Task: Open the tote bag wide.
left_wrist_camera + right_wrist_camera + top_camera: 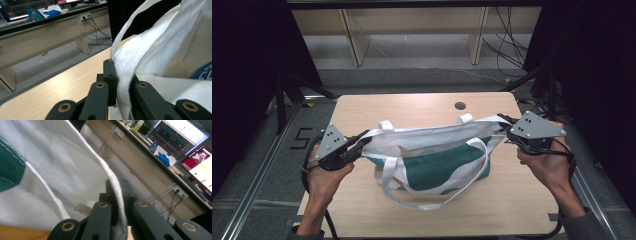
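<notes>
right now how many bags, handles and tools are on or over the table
tote bag: 1
bag handles: 2, the near one and the far one
tools: 2, the left tool and the right tool, both shut on the bag's rim
total: 5

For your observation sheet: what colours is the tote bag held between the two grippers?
The bag is white with a dark green panel; the high view shows it best.

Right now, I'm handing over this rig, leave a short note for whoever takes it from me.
Left gripper: shut on the tote bag's rim at its left end.
Right gripper: shut on the rim at the right end.
The white and green bag hangs between them, stretched wide, its bottom on the wooden table; the straps droop toward the front edge.
Done: both ends gripped, mouth pulled taut.
Left: probably laying it flat or folding it.
</notes>
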`<action>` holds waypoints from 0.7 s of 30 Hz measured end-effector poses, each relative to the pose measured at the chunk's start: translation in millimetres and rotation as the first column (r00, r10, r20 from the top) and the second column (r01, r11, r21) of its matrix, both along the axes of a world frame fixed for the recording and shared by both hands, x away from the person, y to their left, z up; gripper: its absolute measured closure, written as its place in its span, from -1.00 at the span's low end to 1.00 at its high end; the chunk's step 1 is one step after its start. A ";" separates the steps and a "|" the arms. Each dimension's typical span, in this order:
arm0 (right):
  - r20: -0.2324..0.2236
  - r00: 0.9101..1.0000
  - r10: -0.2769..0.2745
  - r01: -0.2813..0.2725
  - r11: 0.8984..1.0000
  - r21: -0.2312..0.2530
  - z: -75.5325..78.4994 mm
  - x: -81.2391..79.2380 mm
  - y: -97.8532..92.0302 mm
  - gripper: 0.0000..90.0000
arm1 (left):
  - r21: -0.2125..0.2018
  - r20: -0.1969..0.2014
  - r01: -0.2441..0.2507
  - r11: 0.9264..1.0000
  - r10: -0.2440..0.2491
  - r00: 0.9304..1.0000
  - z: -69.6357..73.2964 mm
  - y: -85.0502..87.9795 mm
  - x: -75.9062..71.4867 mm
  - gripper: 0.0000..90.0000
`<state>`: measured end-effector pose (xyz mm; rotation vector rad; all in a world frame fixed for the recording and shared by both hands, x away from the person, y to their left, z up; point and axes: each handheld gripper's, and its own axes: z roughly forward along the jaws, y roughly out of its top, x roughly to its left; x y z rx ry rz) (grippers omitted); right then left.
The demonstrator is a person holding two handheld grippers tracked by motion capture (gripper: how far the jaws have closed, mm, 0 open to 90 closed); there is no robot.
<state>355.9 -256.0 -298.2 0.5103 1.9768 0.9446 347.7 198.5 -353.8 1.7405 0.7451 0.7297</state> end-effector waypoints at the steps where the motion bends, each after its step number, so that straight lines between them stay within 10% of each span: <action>1: -0.004 1.000 -0.002 0.002 1.000 0.002 -1.2 0.4 -0.4 0.96 | -0.005 0.000 0.001 1.000 -0.001 1.000 -1.9 -1.0 1.6 0.90; 10: -0.033 0.999 -0.038 0.037 0.999 -0.038 -11.7 24.2 3.0 0.96 | -0.009 -0.063 -0.011 1.000 0.010 0.998 -19.6 -3.5 29.5 0.82; 21: -0.115 0.989 -0.088 0.085 0.996 -0.031 -23.5 78.9 8.7 0.96 | -0.185 -0.208 -0.064 0.981 0.025 0.978 -41.0 4.7 71.7 0.42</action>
